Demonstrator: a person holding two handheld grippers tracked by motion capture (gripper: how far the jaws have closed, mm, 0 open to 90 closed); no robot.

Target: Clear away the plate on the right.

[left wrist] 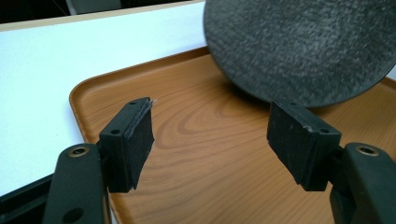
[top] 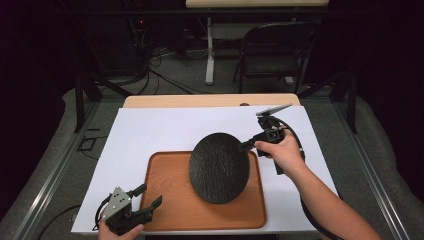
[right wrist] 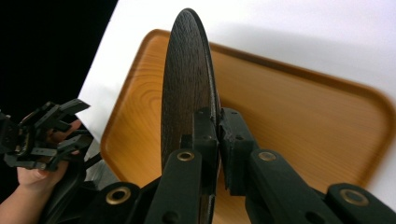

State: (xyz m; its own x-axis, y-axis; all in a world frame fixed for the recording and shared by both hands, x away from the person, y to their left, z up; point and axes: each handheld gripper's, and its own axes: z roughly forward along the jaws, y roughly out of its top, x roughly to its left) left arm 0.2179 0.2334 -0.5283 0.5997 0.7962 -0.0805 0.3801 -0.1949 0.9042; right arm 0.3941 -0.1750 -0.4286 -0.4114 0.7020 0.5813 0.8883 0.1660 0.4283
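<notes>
A round, dark, rough-textured plate (top: pixel 219 167) hangs in the air above the wooden tray (top: pixel 165 200), over the tray's far right part, and does not rest on it. In the high view its broad face is turned toward the camera; the right gripper view shows it edge-on (right wrist: pixel 187 84), thin and dark, with wood-like grain on one face. The right gripper (top: pixel 248 145) pinches the plate by its rim on the side away from the tray's left edge, the two jaws pressed close together with the rim between their pads (right wrist: pixel 205 135). The hand (top: pixel 280 152) holding that gripper is beyond the tray's far right corner.

The tray is rectangular with rounded corners and a low raised rim, and its bottom is bare, light orange-brown wood grain (left wrist: pixel 210 154). It lies on a white sheet (top: pixel 150 130) that covers the table.

The left gripper (top: pixel 148 196) sits at the tray's near left corner, its jaws spread wide over the tray's edge with nothing between the pads (left wrist: pixel 140 135).
</notes>
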